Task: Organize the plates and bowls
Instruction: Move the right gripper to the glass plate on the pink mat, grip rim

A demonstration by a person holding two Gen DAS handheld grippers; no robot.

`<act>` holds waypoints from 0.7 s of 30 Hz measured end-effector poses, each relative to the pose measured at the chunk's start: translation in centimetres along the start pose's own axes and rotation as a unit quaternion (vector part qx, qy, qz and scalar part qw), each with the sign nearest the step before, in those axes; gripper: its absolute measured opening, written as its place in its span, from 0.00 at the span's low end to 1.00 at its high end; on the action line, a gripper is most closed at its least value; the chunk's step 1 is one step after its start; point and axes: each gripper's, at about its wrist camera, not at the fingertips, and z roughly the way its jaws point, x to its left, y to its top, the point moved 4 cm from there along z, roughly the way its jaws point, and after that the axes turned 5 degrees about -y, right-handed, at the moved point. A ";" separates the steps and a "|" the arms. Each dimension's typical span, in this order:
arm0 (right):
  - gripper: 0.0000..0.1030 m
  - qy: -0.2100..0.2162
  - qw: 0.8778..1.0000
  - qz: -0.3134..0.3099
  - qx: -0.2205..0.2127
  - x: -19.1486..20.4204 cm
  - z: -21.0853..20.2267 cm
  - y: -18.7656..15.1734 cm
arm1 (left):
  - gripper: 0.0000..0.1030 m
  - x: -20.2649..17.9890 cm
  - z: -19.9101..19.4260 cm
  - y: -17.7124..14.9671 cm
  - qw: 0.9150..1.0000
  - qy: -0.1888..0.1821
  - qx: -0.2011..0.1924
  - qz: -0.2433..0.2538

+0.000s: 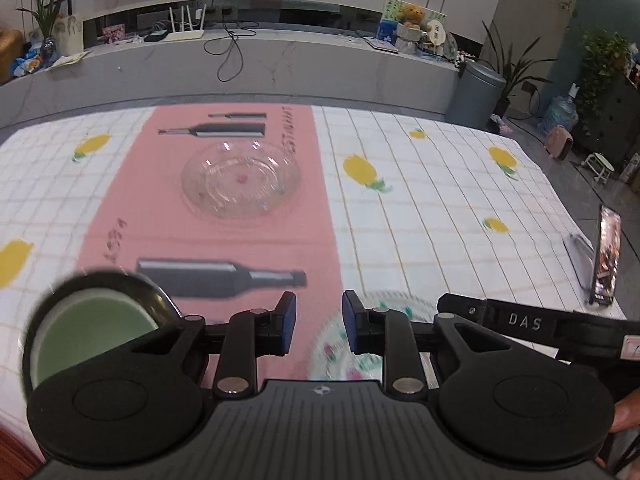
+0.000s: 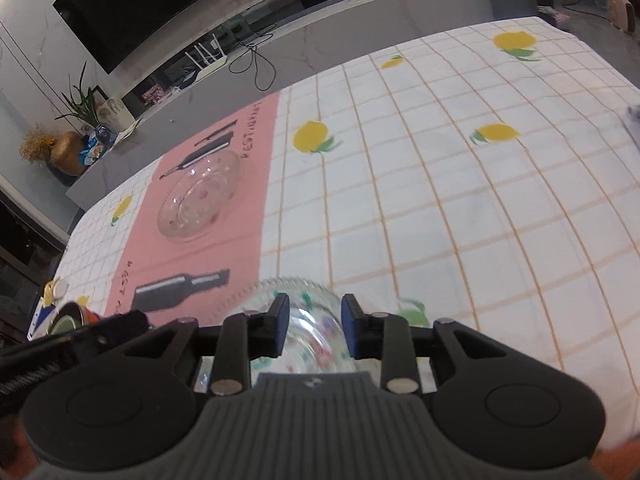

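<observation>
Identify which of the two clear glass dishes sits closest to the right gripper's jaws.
The near glass dish with the ribbed rim, directly under the right gripper. The other glass dish lies farther off on the pink mat.

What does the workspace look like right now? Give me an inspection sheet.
Surface: checked lemon tablecloth with a pink placemat.
Job's things: clear glass plate on the placemat; near glass plate at the placemat's edge; black bowl with green inside near left.
Clutter: phone on a stand at the right edge.
Grippers: left hand-held gripper open, empty; right hand-held gripper open over the near plate's rim.
Cables: black cable on the shelf behind.
Surroundings: TV, router, plants, bin.
</observation>
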 end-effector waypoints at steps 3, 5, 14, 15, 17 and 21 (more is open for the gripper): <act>0.28 0.004 1.000 -0.008 -0.006 0.9 0.8 1.3 | 0.29 0.8 0.0 1.8 1.000 0.006 0.002 0.003; 0.28 0.013 1.000 -0.009 -0.006 1.6 1.6 2.2 | 0.29 1.3 0.2 3.0 1.000 0.007 0.006 0.003; 0.29 0.024 1.000 -0.019 0.007 4.1 5.4 5.5 | 0.35 3.7 1.5 8.7 0.997 0.050 0.004 0.060; 0.29 0.026 0.999 -0.016 0.010 4.2 5.8 5.9 | 0.36 4.1 2.0 9.3 0.997 0.052 0.008 0.063; 0.29 0.025 0.999 -0.018 0.011 4.6 6.5 6.5 | 0.36 4.9 2.9 10.5 0.997 0.047 0.021 0.055; 0.29 0.026 0.999 -0.016 0.016 5.1 7.9 7.8 | 0.36 6.1 4.8 12.2 0.997 0.037 0.031 0.059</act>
